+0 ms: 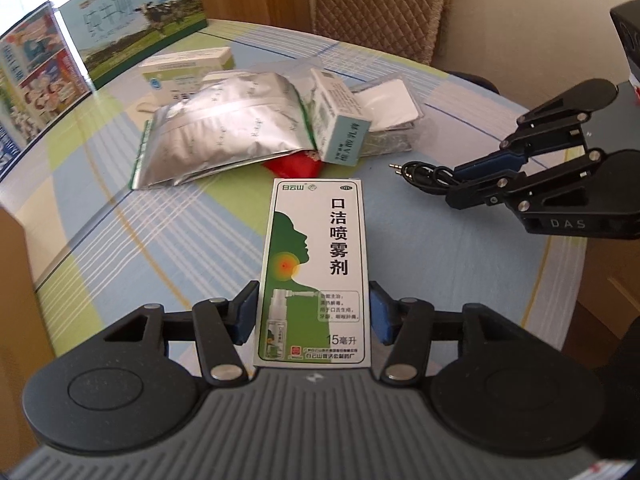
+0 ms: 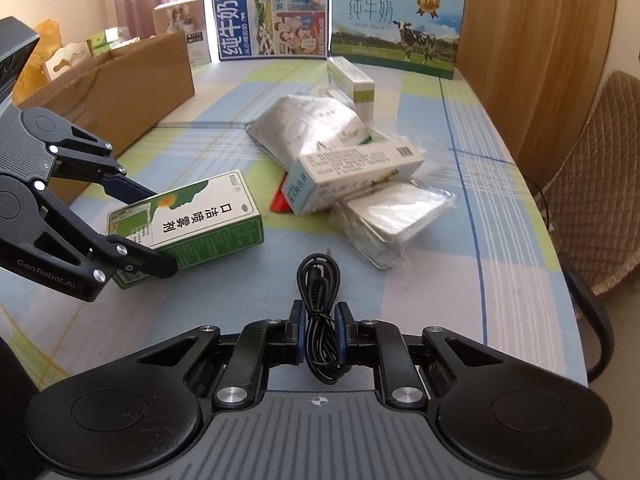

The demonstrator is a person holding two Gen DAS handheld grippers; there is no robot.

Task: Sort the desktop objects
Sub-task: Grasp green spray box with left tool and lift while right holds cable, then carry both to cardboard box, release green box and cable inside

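A white and green throat-spray box lies lengthwise between the blue pads of my left gripper, which is shut on its two long sides. In the right wrist view the same box sits slightly tilted in the left gripper, low over the checked tablecloth. My right gripper is shut on a coiled black cable; its loop sticks out past the pads. Seen from the left wrist, the right gripper holds that cable just above the cloth, plugs pointing left.
A pile of silver foil pouches and small medicine boxes lies mid-table, over something red. An open cardboard box stands at the left. Two milk cartons line the far edge. A padded chair is at the right.
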